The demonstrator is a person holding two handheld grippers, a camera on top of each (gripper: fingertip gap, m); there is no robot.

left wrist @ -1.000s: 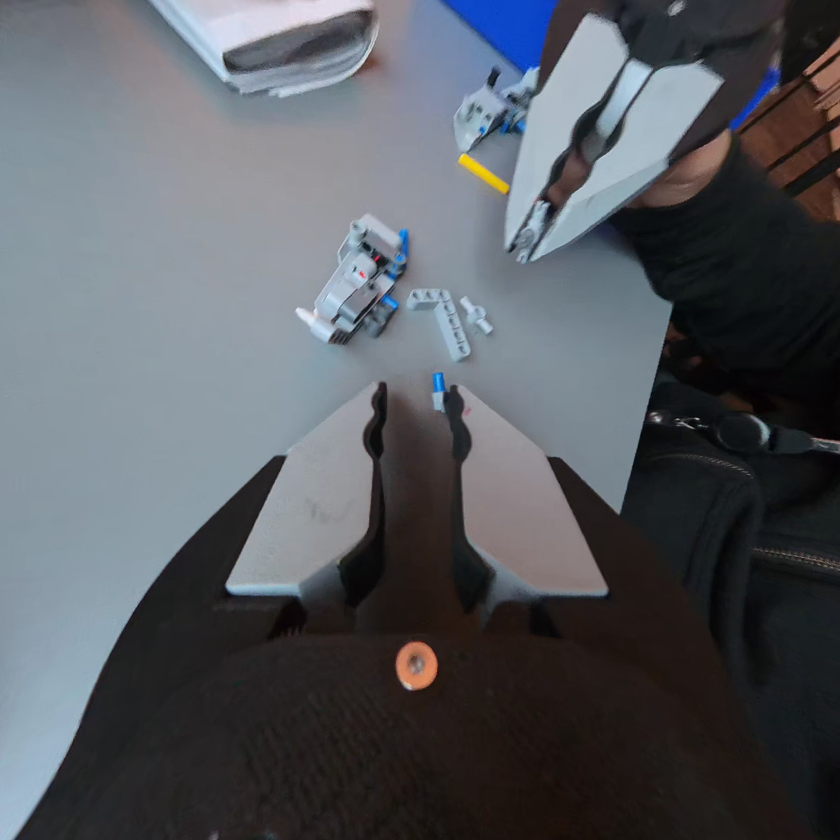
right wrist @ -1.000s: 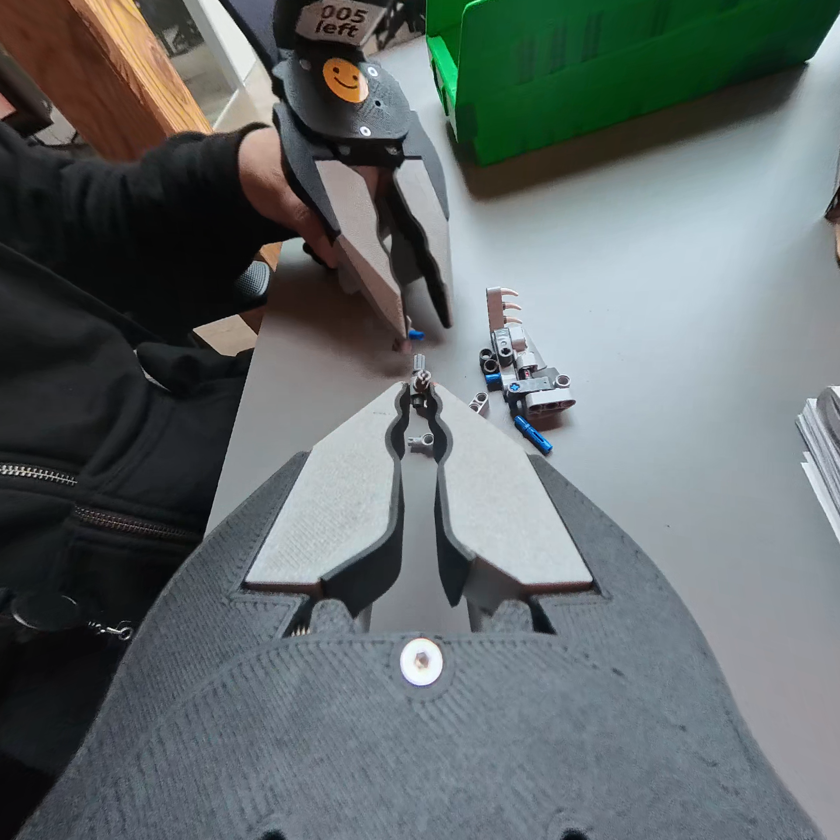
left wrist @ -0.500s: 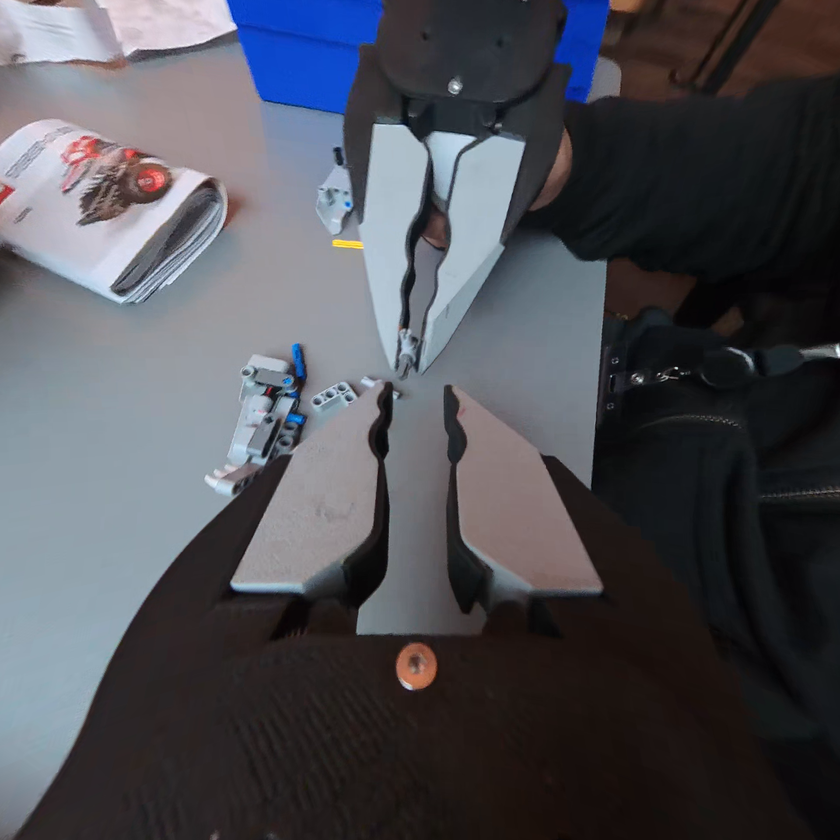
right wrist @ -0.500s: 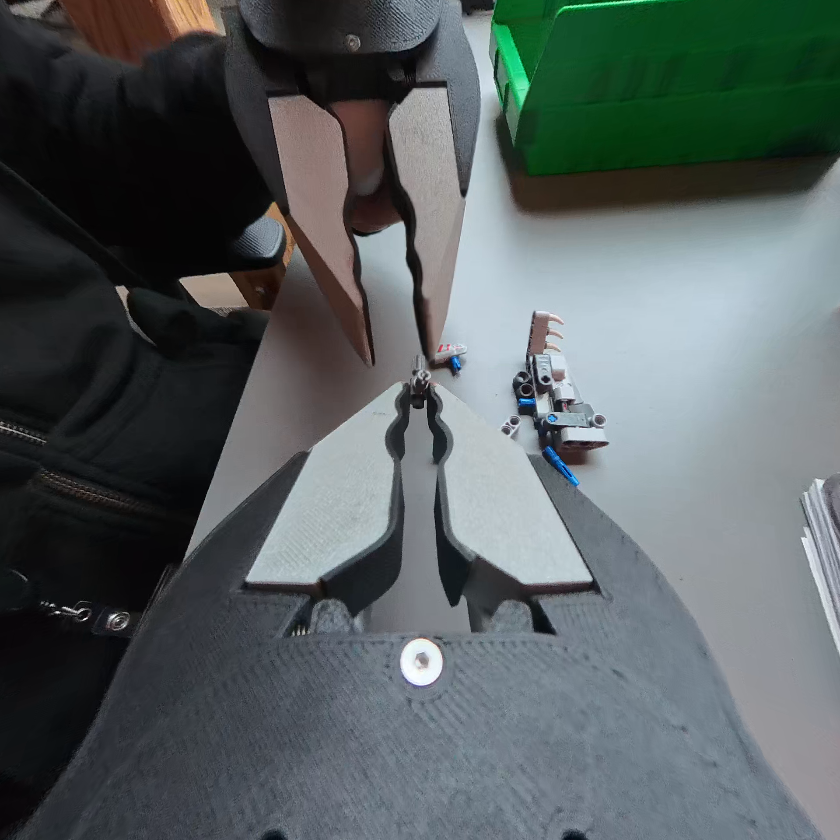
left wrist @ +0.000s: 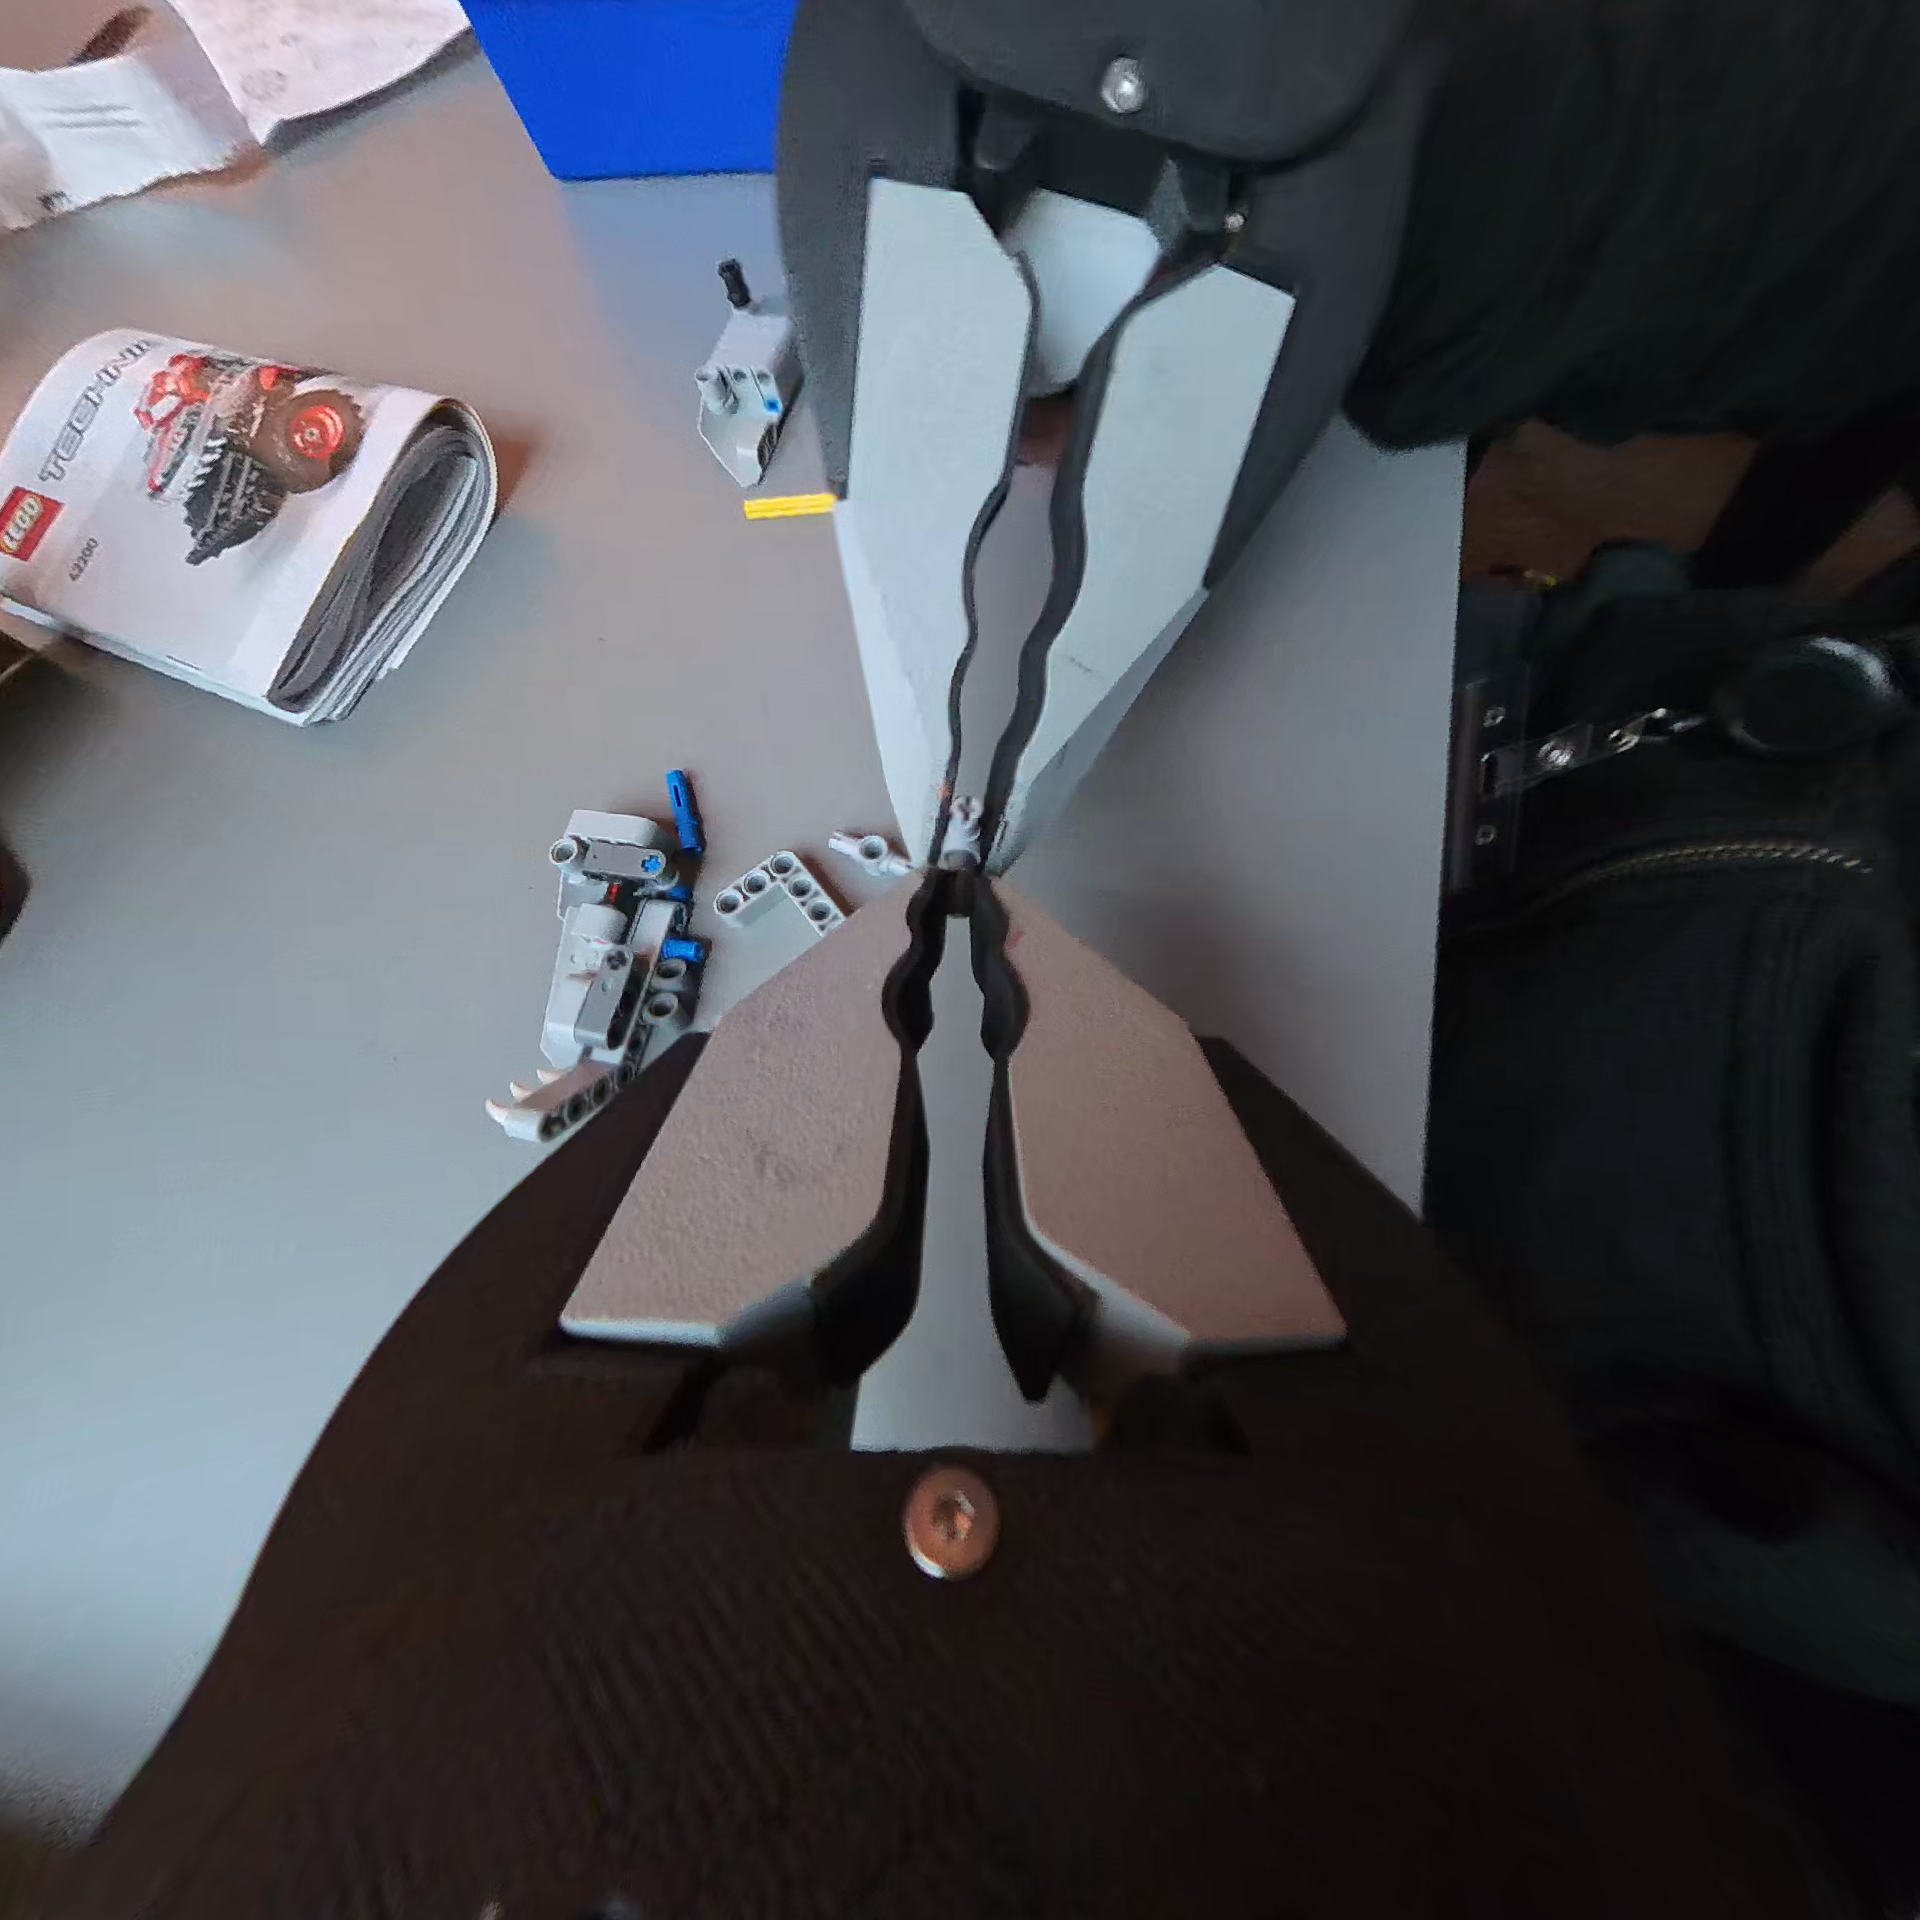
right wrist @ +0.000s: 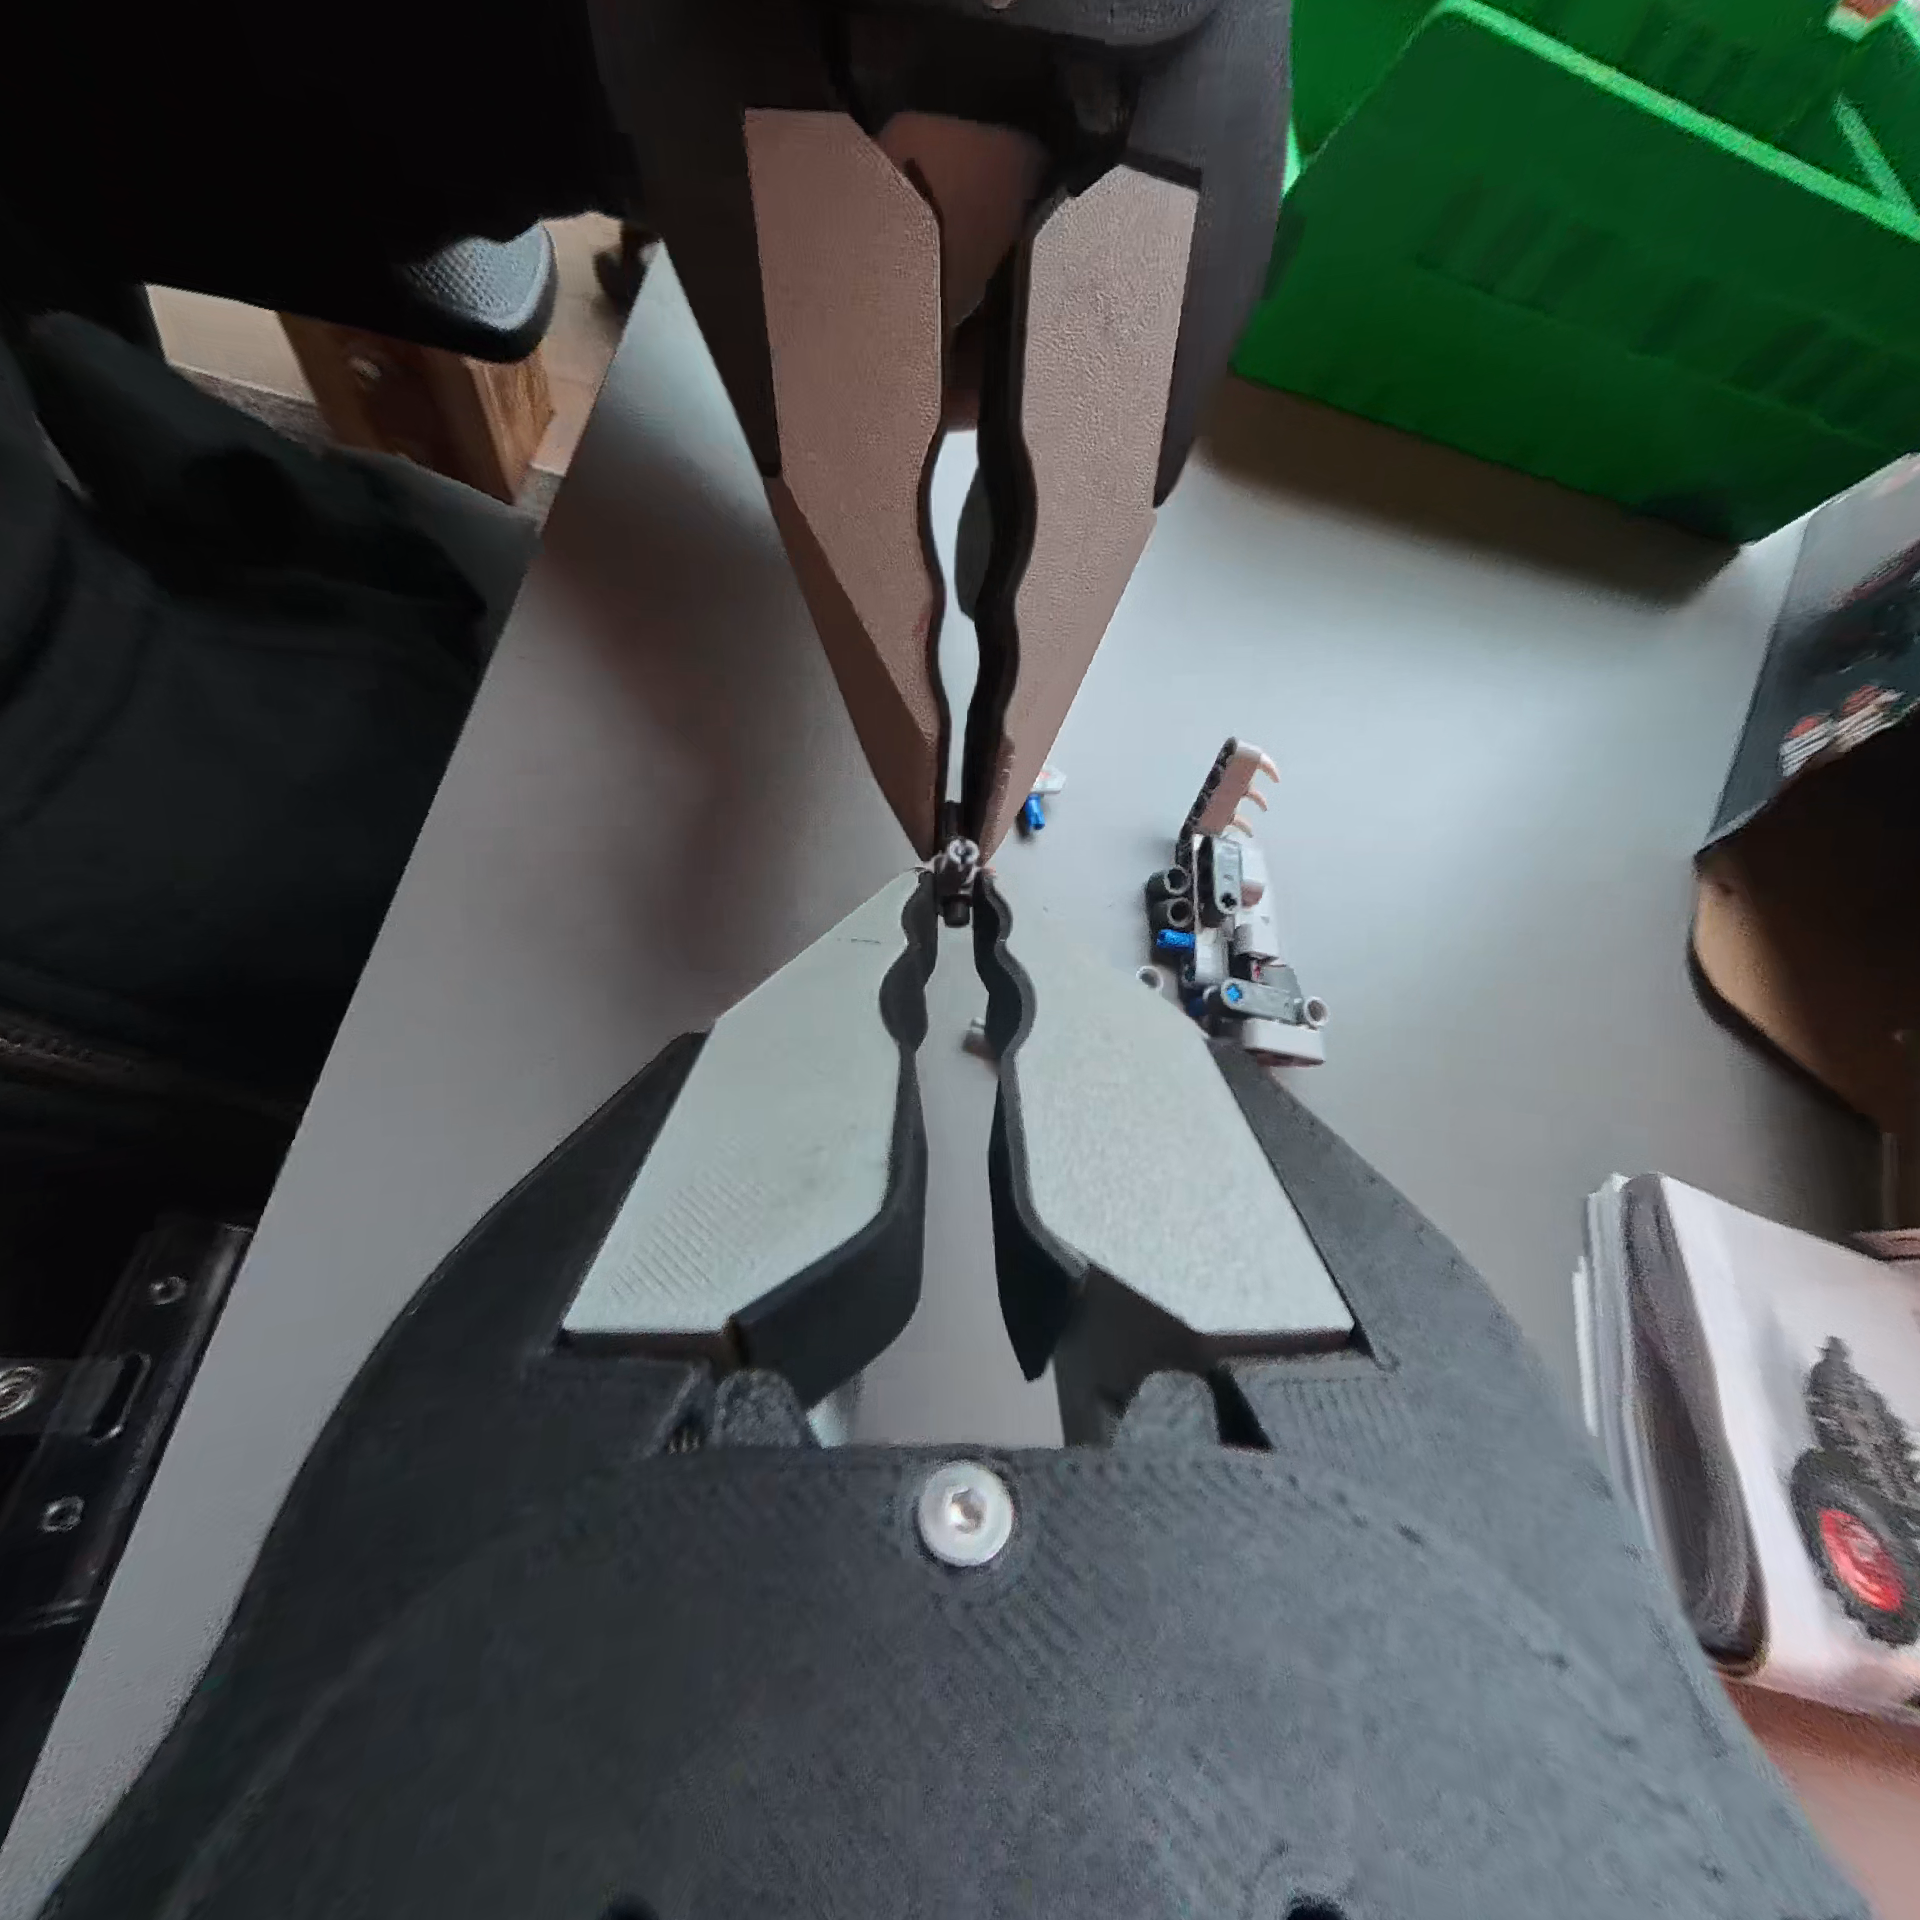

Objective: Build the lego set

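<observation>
My two grippers meet tip to tip above the grey table (left wrist: 260,1039), near its edge. My right gripper (right wrist: 956,896) is shut on a small grey and black connector piece (right wrist: 956,868). My left gripper (left wrist: 954,891) has its fingers closed on the other end of that piece (left wrist: 964,831). In the left wrist view the right gripper (left wrist: 968,847) comes down from above; in the right wrist view the left gripper (right wrist: 961,821) does. A part-built grey lego assembly with white claws (left wrist: 613,966) lies on the table left of the tips; it also shows in the right wrist view (right wrist: 1236,935).
A grey L-shaped beam (left wrist: 779,894), a small grey connector (left wrist: 868,850) and a blue pin (left wrist: 683,810) lie by the assembly. A second grey assembly (left wrist: 743,400) and a yellow axle (left wrist: 790,507) lie farther off. There is also a folded instruction booklet (left wrist: 260,520), a blue bin (left wrist: 644,83), a green bin (right wrist: 1610,260) and a cardboard box (right wrist: 1849,831).
My left gripper has left the blue pin on the table, risen and closed its open fingers onto the piece held by my right gripper. The two grippers have come together tip to tip.
</observation>
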